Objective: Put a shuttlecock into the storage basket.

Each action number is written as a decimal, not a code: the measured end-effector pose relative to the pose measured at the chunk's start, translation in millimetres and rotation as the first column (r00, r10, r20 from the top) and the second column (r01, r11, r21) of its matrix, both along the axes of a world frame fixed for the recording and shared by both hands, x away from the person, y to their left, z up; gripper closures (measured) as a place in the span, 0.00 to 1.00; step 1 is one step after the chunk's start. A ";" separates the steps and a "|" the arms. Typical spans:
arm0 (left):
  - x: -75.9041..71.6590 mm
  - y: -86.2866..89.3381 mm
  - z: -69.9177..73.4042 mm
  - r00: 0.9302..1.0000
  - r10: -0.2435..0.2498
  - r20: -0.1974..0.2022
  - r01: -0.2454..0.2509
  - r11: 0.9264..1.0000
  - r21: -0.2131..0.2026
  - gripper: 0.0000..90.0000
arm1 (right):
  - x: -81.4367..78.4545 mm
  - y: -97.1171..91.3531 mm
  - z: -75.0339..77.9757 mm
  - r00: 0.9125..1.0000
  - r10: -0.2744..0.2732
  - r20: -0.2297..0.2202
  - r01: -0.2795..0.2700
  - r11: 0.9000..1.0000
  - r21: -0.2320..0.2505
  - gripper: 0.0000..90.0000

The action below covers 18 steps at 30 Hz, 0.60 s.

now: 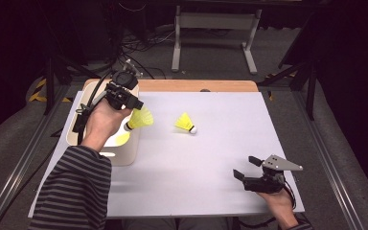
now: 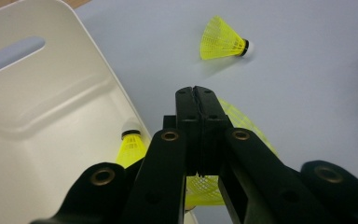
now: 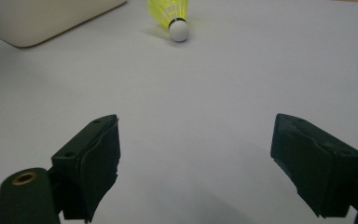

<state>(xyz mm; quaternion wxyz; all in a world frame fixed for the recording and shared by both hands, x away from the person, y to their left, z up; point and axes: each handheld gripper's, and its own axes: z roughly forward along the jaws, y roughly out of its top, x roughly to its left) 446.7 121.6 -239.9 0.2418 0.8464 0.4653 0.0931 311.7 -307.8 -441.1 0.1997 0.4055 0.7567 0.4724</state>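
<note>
The right tool [image 1: 247, 168] sits nearest the camera, at the desk's near right corner, held low over the white desk [image 1: 211, 158]. Its jaws stand wide apart with nothing between them; the right gripper view confirms bare surface in the gap.

The left tool [image 1: 133, 106] is held over the right wall of the cream bin [image 1: 124, 155] at the desk's left edge. Its jaws are pressed together on the skirt of a yellow shuttlecock [image 1: 139, 119], which hangs at the bin's right rim, cork end toward the bin. In the left gripper view the yellow mesh [image 2: 242, 122] shows on both sides of the closed jaws.

A second shuttlecock [image 1: 186, 123] lies on its side on the desk, near the middle, apart from the bin and both tools. A third shuttlecock [image 2: 131, 144] rests inside the bin.
</note>
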 end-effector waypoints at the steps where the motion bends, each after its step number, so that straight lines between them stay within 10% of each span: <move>1: -0.1 0.9 -0.5 1.000 0.007 0.003 -0.007 1.000 -0.004 1.00 | 0.0 0.0 0.0 1.000 0.000 0.000 0.000 1.000 0.000 0.18; 18: 3.2 18.3 -6.9 0.999 0.048 -0.006 -0.048 0.999 -0.002 1.00 | 0.0 0.1 -0.1 1.000 -0.001 -0.001 0.001 1.000 -0.002 0.18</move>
